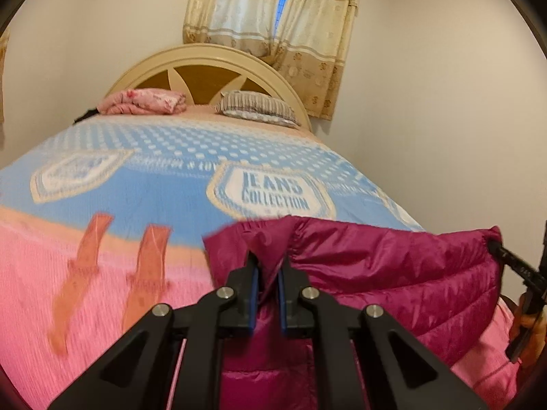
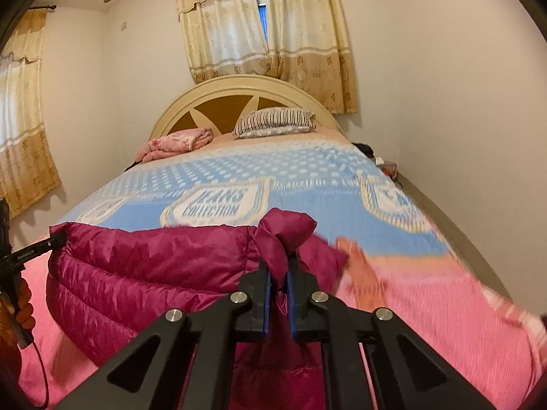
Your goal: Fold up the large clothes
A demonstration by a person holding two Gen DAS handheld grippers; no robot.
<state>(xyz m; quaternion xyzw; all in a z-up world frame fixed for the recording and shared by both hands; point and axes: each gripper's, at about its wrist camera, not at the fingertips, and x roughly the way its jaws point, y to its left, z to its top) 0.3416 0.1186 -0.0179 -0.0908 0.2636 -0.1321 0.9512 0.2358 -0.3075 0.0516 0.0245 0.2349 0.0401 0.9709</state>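
A magenta quilted puffer jacket [image 1: 393, 273] hangs stretched between my two grippers above the near end of the bed. My left gripper [image 1: 268, 261] is shut on one top corner of the jacket. My right gripper [image 2: 280, 266] is shut on the other top corner, with cloth bunched above its fingers. The jacket also shows in the right wrist view [image 2: 143, 273], where the left gripper's tip [image 2: 51, 242] pinches its far edge. The right gripper's tip [image 1: 502, 256] shows in the left wrist view. The jacket's lower part hangs out of sight below both grippers.
The bed is covered by a blue and pink blanket [image 1: 154, 177] with "JEANS COLLECTION" badges. A folded pink blanket [image 1: 143, 102] and a striped pillow [image 1: 256, 107] lie by the headboard [image 1: 205, 65]. Walls close in on the right [image 2: 461, 136]. Clutter sits beside the bed [image 2: 386, 164].
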